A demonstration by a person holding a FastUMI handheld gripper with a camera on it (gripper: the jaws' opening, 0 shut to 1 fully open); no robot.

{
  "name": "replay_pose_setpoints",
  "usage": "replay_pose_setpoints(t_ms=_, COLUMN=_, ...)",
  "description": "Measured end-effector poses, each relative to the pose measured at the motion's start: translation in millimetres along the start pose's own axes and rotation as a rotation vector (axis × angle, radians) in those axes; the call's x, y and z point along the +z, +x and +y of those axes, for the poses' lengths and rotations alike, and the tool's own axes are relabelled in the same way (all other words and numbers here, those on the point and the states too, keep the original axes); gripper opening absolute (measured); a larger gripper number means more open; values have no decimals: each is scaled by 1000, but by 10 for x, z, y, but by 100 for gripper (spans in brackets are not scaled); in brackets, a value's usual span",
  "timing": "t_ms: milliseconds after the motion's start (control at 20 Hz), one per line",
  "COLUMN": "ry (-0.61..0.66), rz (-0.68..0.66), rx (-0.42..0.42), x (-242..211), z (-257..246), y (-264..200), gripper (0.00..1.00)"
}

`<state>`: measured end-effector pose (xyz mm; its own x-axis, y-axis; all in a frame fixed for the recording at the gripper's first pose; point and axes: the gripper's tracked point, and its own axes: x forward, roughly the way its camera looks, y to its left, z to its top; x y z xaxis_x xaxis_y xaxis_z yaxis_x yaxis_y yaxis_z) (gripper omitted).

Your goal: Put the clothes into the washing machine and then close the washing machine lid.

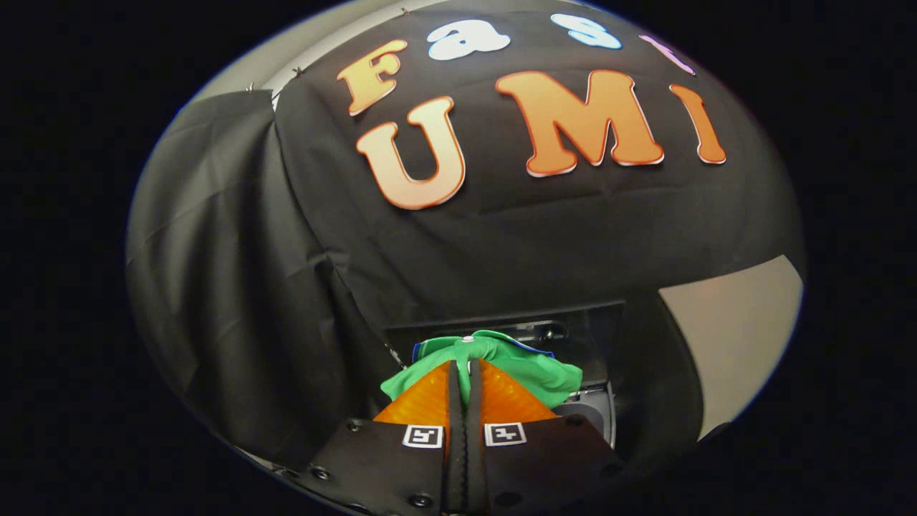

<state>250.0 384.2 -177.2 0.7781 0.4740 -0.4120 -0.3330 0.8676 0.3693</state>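
Between the jaws (464, 369), gripper view: green garment (526, 369) pinched, jaws clenched on a fold, the rest bunched just ahead and spilling to both sides. Beyond it a dark boxy unit (573, 333), likely the washing machine with its lid raised; can't confirm the opening. Judgement: carry step. Keep the clamp firm, get the whole bundle over the opening before releasing so no trailing edge snags the rim.

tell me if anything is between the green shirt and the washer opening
Nothing visible is. The claw is shut on the green shirt, which hangs just in front of the washer; its dark opening shows right behind the cloth.
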Motion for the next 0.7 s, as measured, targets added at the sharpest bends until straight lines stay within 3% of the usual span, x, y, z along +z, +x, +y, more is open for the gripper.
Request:
replay_pose_setpoints(t_ms=300, ry=43, rz=80, rx=-67, x=-763, z=-225, y=683, gripper=8)
replay_pose_setpoints(t_ms=700, ry=79, rz=242, rx=-159, x=-1913, z=-642, y=1139, gripper=8)
